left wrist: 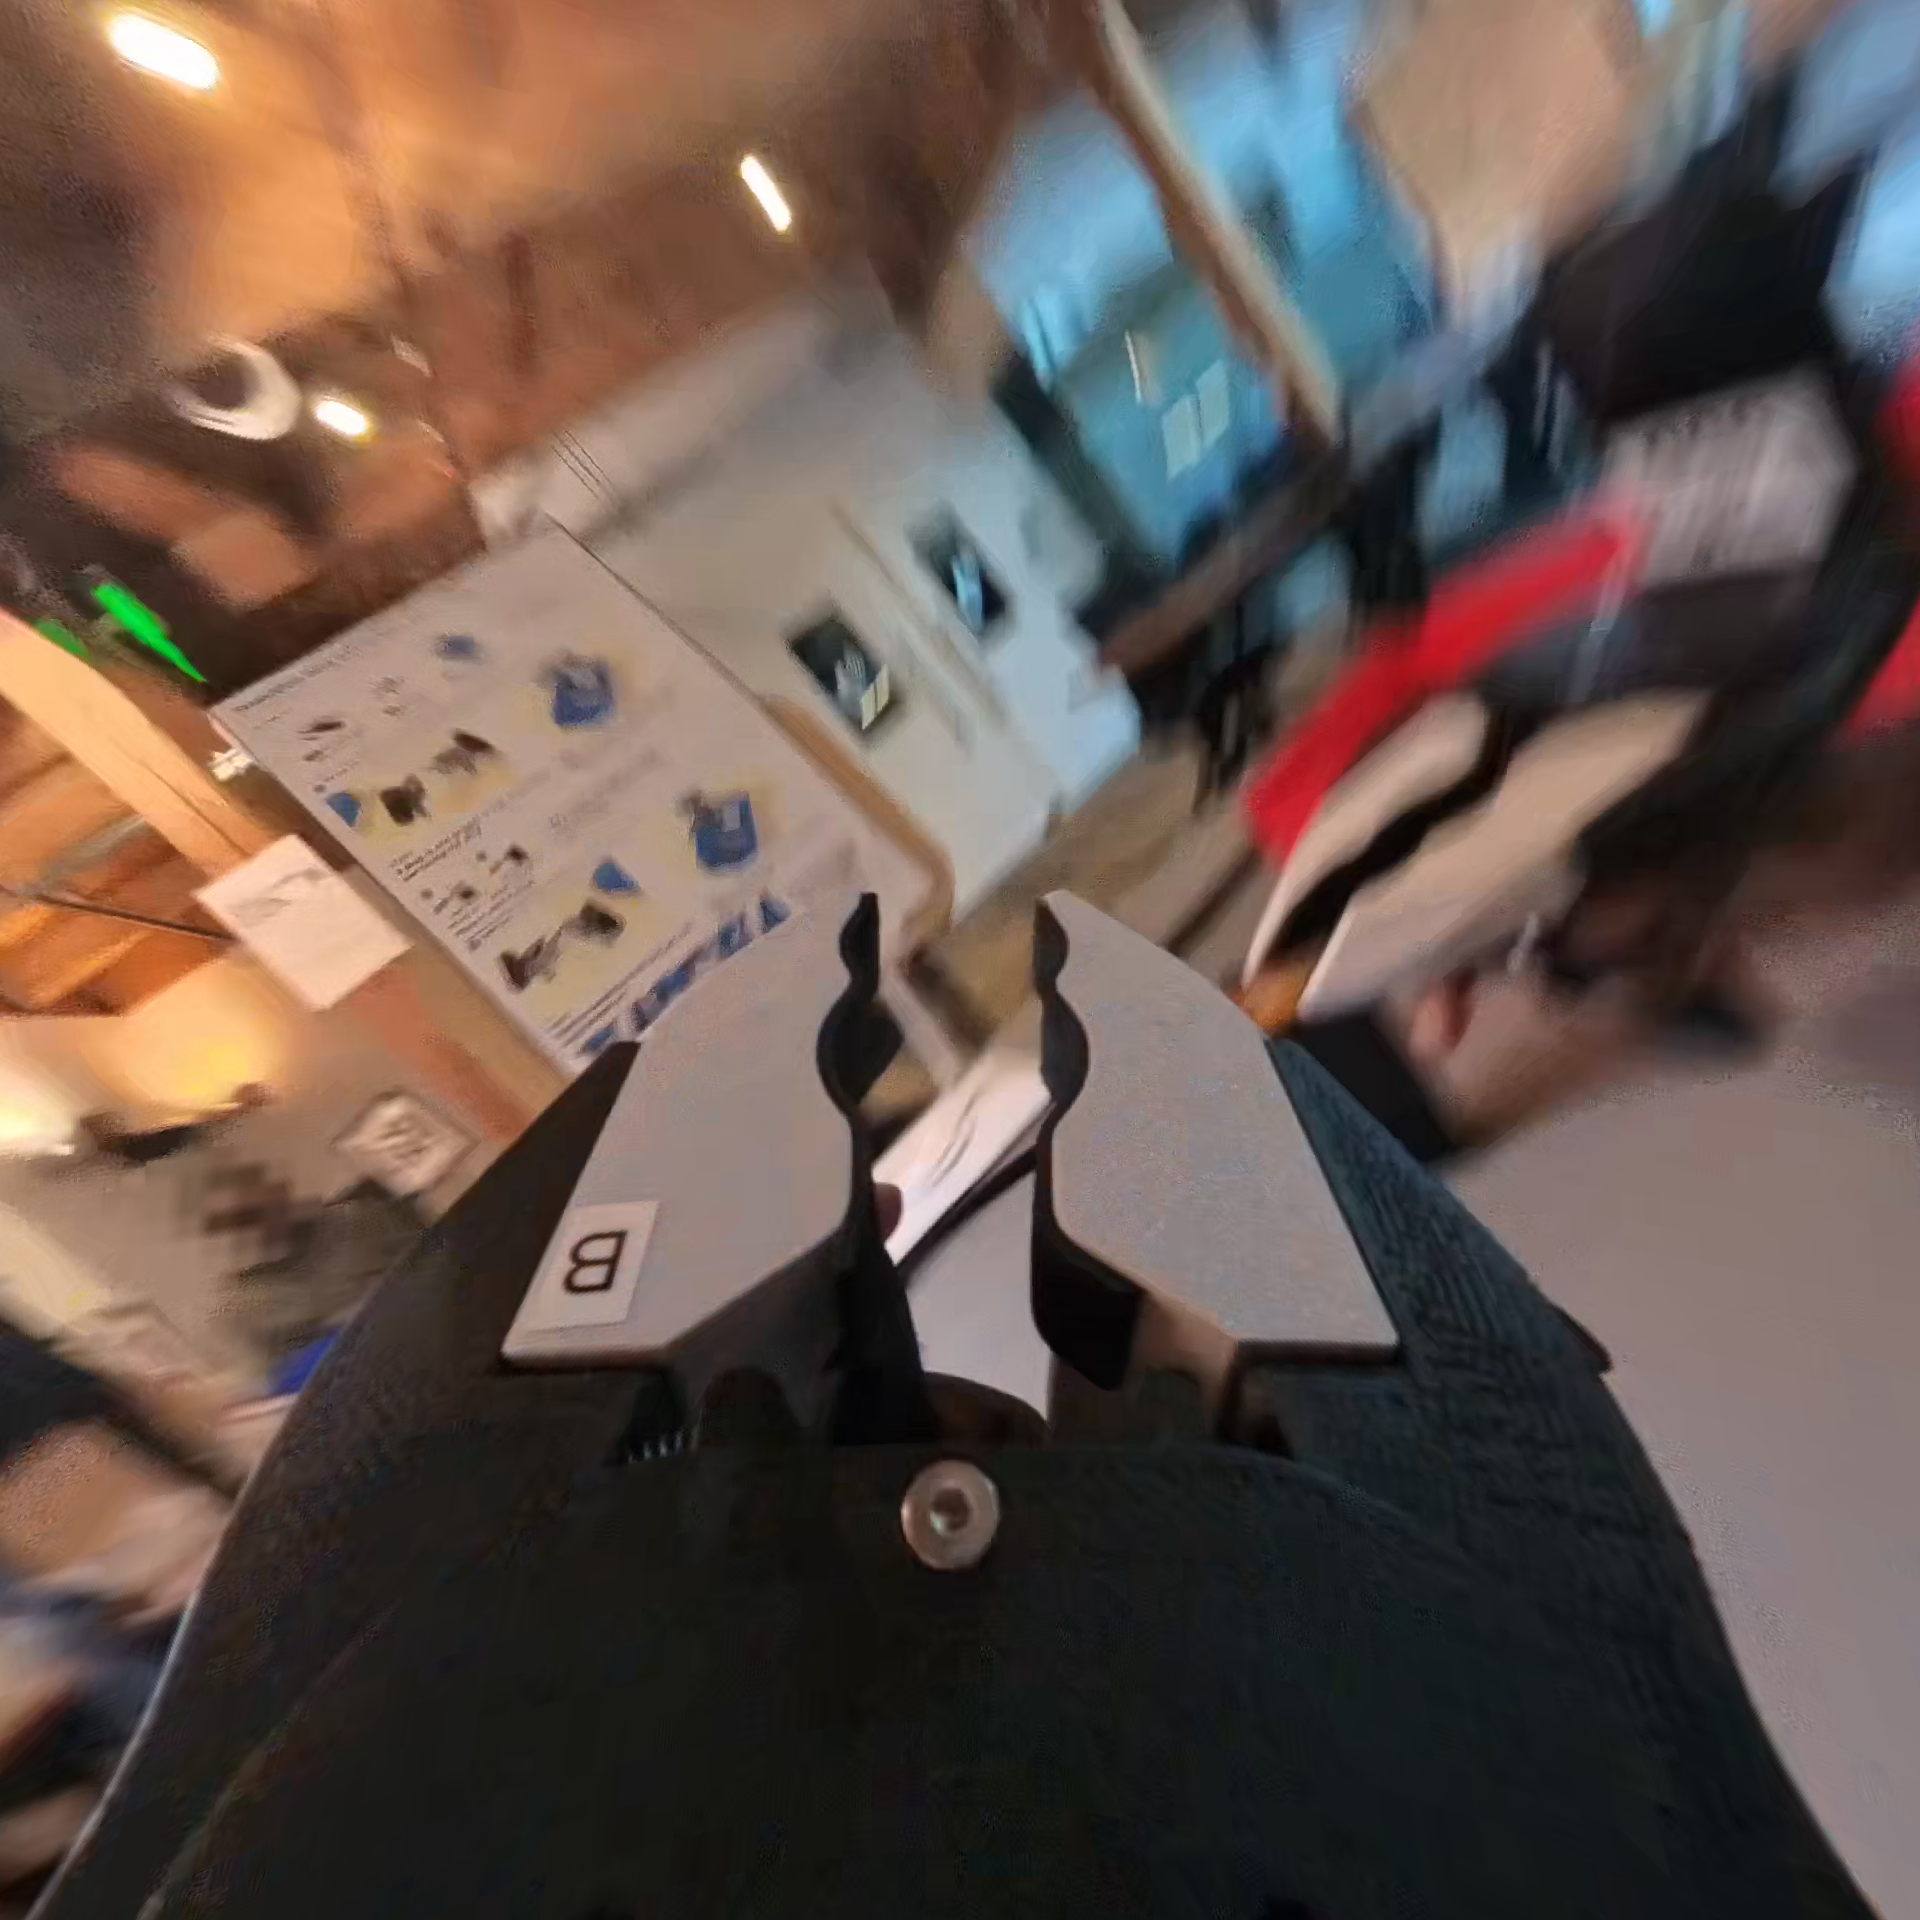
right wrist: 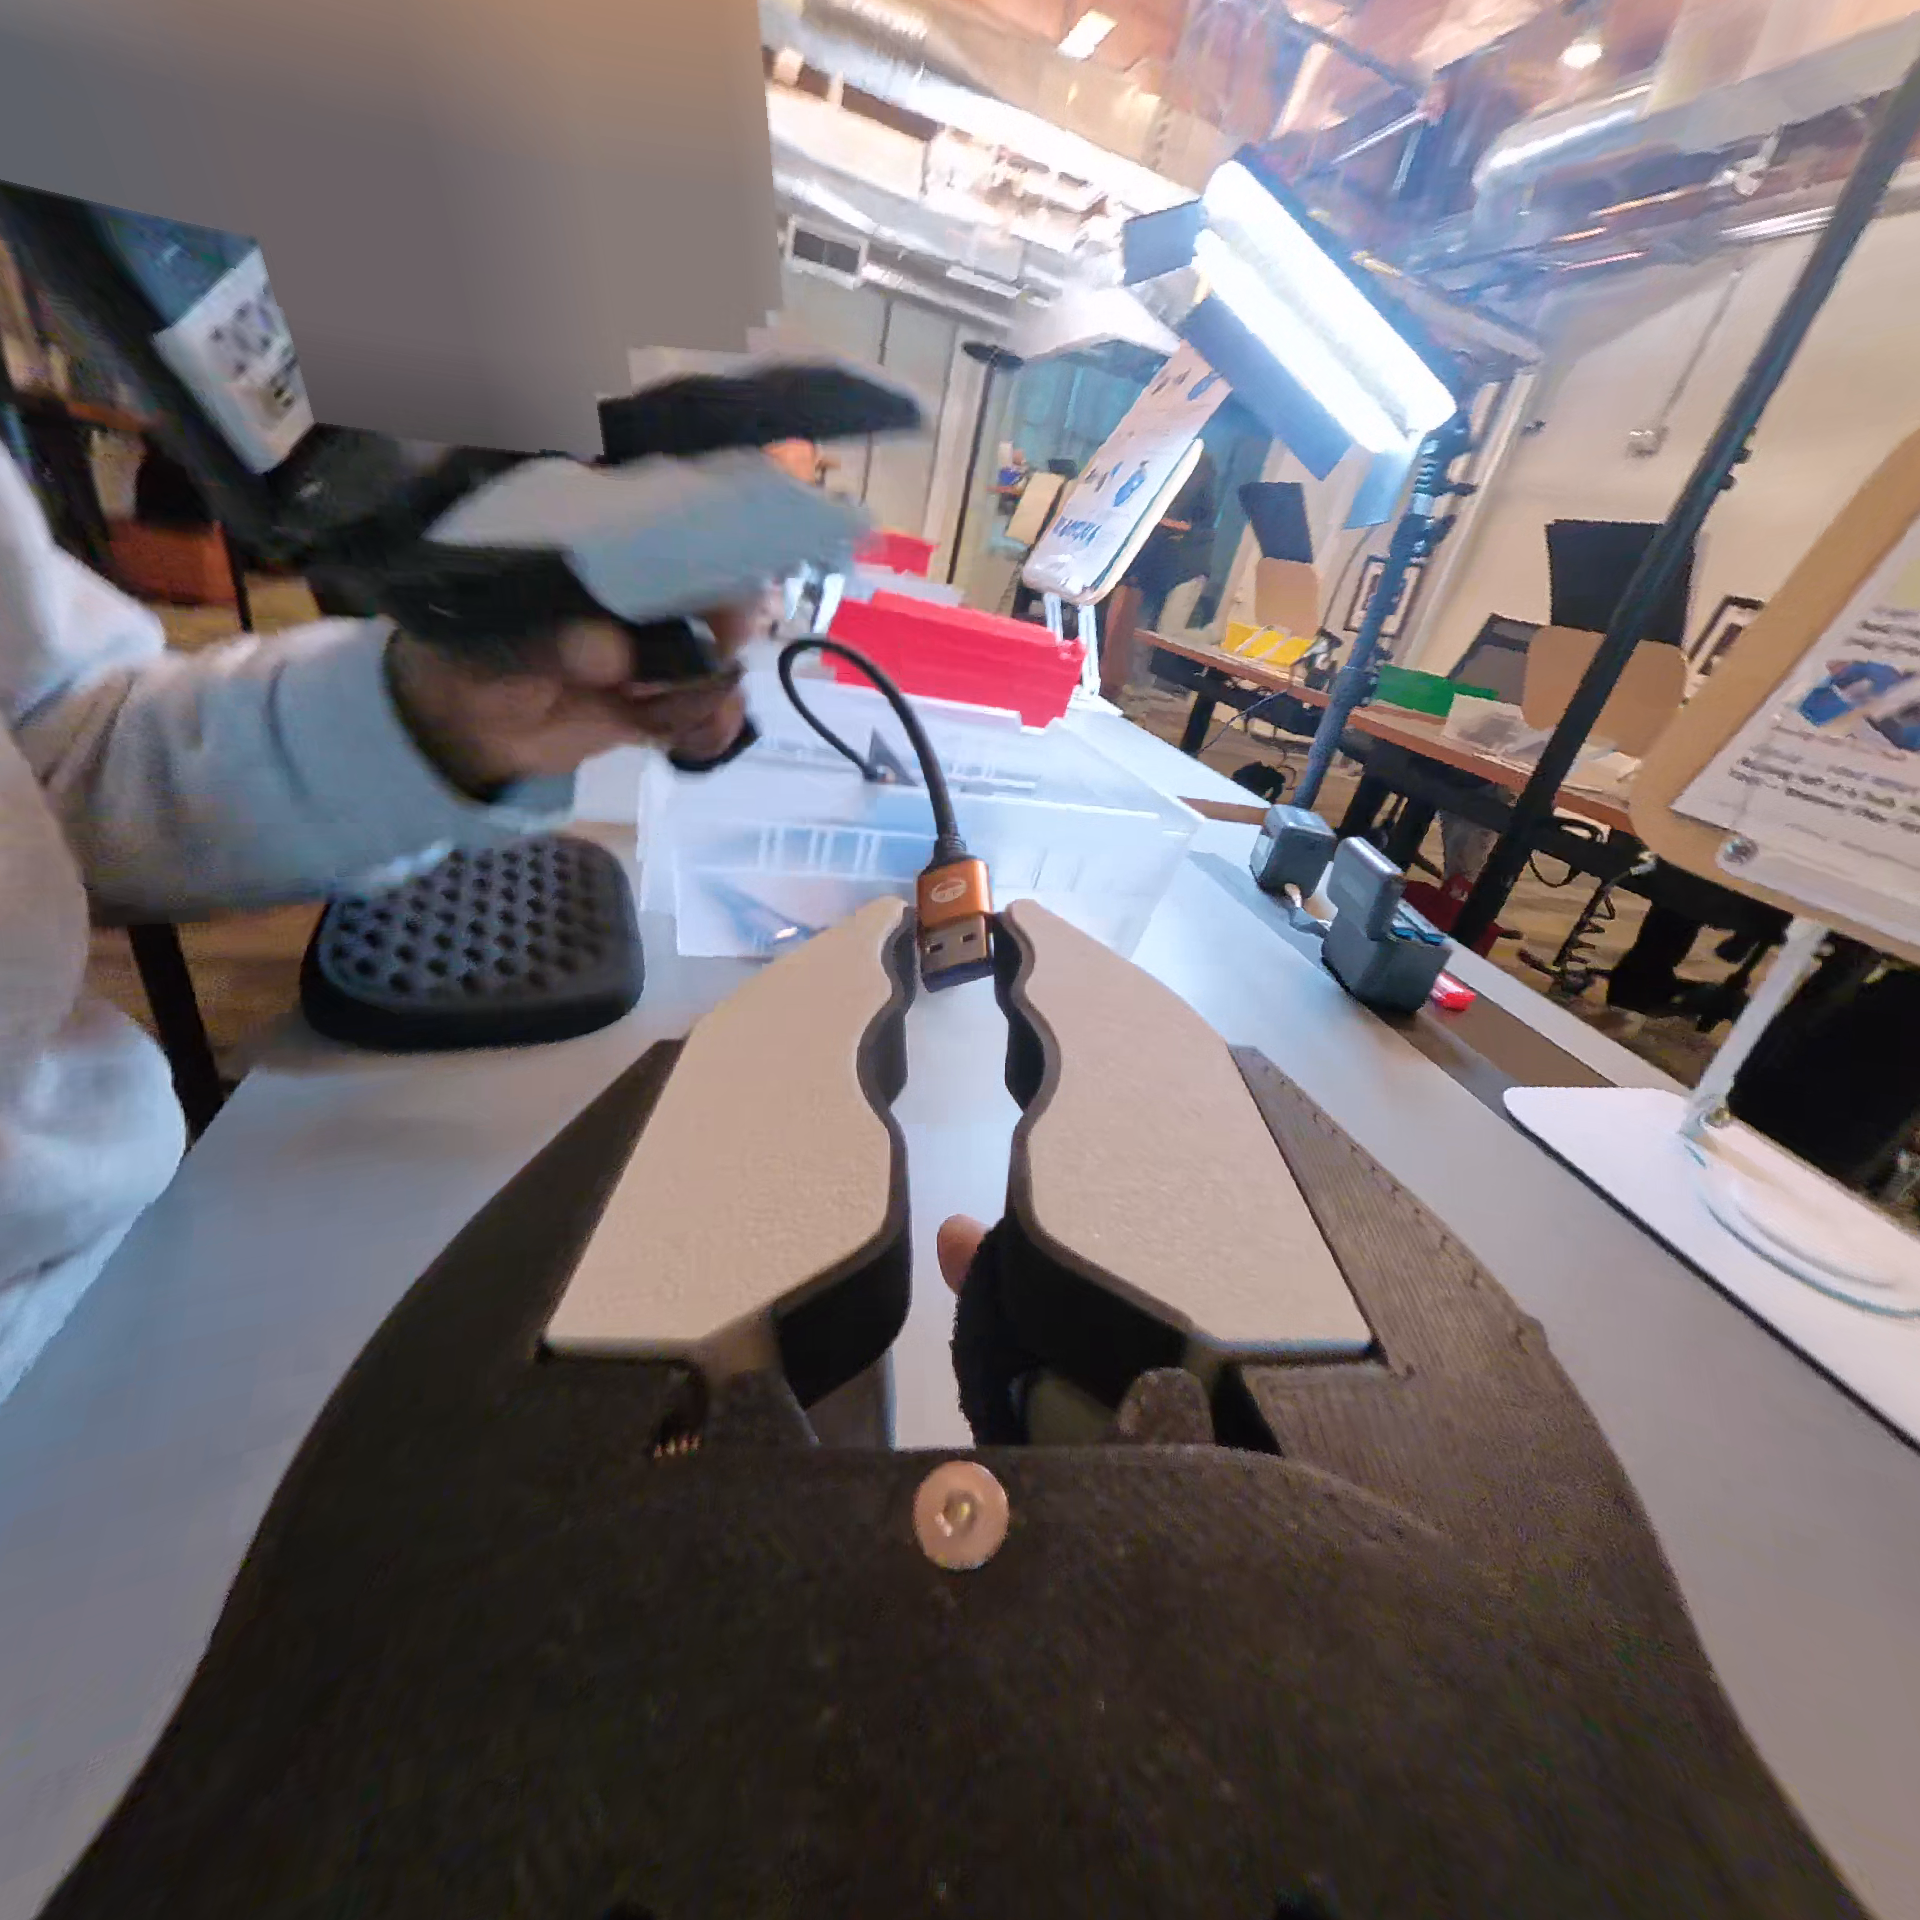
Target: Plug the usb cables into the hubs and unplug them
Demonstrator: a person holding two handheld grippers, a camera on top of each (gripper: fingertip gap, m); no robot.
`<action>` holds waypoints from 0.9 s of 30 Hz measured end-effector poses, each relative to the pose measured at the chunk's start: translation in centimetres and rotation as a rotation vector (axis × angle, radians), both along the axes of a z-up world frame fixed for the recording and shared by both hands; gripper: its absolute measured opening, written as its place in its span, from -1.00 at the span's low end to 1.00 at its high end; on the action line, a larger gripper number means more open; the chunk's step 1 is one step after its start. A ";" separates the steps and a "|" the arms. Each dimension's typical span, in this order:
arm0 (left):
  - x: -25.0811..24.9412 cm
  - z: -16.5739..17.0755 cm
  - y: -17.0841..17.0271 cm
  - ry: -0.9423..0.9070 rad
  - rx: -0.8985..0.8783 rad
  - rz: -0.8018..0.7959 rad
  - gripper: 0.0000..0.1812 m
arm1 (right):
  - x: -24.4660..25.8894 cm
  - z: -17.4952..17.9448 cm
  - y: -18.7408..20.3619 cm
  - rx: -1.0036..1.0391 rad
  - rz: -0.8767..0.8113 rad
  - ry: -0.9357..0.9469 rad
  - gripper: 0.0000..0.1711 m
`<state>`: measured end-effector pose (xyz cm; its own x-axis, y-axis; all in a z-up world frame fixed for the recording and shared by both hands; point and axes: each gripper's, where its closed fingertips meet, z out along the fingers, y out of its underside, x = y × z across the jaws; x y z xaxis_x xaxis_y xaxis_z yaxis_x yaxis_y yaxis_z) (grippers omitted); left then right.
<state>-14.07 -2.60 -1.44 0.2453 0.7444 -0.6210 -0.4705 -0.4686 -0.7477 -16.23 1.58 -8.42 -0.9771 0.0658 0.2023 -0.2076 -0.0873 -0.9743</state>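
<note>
My right gripper (right wrist: 951,940) pinches the orange plug (right wrist: 951,902) of the black cable (right wrist: 883,727) above the near table (right wrist: 312,1195); hubs (right wrist: 1371,925) sit far right. My left gripper (left wrist: 951,935) hangs released, holding nothing.

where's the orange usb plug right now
In the right wrist view, the orange usb plug is pinched between the tips of the right hand-held gripper, above the grey table, with its black cable arcing toward the clear plastic bins.
</note>
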 end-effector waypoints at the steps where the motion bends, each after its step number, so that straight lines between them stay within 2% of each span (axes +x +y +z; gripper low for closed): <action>1: 1.8 1.1 0.5 0.016 0.188 -0.134 -0.72 | -0.3 0.4 0.2 -0.032 -0.002 -0.038 -0.84; 3: 4.4 0.7 2.3 -0.113 0.462 -0.429 -0.75 | -0.7 1.1 0.5 -0.092 0.023 -0.125 -0.84; 4: 4.5 -1.0 3.5 -0.245 0.511 -0.529 -0.75 | -0.8 1.4 0.6 -0.119 0.040 -0.169 -0.84; 6: 3.3 -5.5 5.2 -0.501 0.512 -0.581 -0.59 | -0.6 1.9 0.8 -0.174 0.103 -0.265 -0.84; 7: 2.2 -7.0 5.2 -0.551 0.520 -0.559 -0.53 | -0.4 2.2 0.9 -0.201 0.151 -0.320 -0.84; 8: 1.2 -7.4 4.7 -0.554 0.560 -0.546 -0.51 | 0.0 2.5 1.0 -0.225 0.212 -0.382 -0.84; 11: 0.5 -5.4 3.8 -0.497 0.695 -0.617 -0.49 | 1.2 2.9 1.0 -0.265 0.407 -0.547 -0.84; 15: 0.4 -5.1 4.7 -0.496 0.657 -0.640 -0.51 | 2.4 2.8 0.5 -0.269 0.553 -0.658 -0.84; 19: 0.9 -4.5 4.8 -0.465 0.696 -0.704 -0.75 | 3.4 2.4 -0.1 -0.242 0.594 -0.680 -0.85; 27: 1.4 -4.5 4.9 -0.396 0.533 -0.662 -0.80 | 3.6 2.5 -0.2 -0.244 0.611 -0.696 -0.85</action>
